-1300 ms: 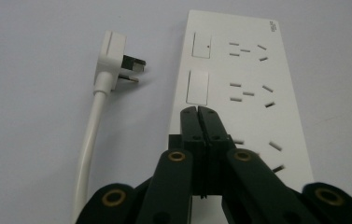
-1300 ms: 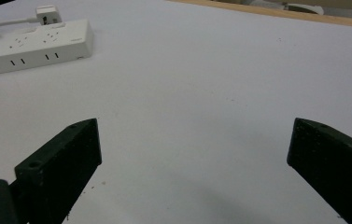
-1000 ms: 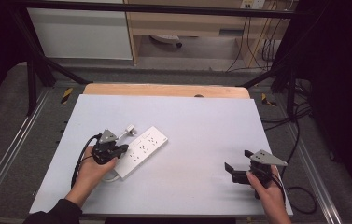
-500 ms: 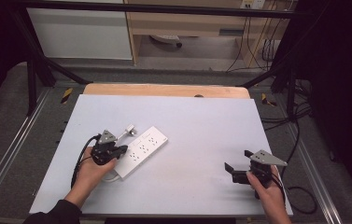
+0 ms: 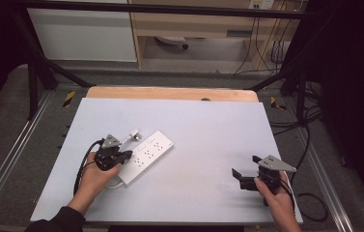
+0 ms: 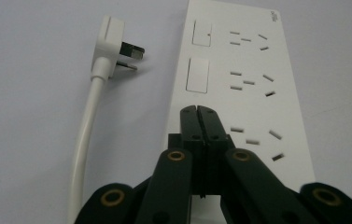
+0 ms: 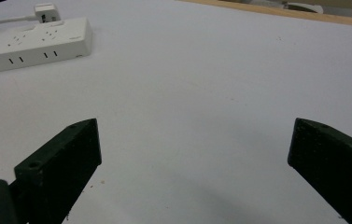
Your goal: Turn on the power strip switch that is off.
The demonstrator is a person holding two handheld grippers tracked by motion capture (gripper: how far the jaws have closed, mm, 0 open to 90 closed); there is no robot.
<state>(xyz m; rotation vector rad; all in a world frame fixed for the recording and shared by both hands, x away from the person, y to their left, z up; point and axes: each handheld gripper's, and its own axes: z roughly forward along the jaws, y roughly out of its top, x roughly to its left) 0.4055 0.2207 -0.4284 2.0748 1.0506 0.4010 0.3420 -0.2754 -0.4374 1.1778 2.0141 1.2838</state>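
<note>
White plastic marks the thing in hand: a power strip lies flat on the pale grey table, left of the middle, set at a slant with its far end toward the centre. Its own plug lies loose on the table just beside the strip, prongs pointing toward it but apart from it, and the white cord runs back along the strip's side. In the left gripper view, the left gripper is closed tight, its two black jaws pressed together with nothing between them, and their tips sit over the strip's near end beside the row of switches (whether they touch the surface I cannot tell). The right gripper rests well apart at the table's right near corner, jaws spread wide and empty over bare tabletop.
</note>
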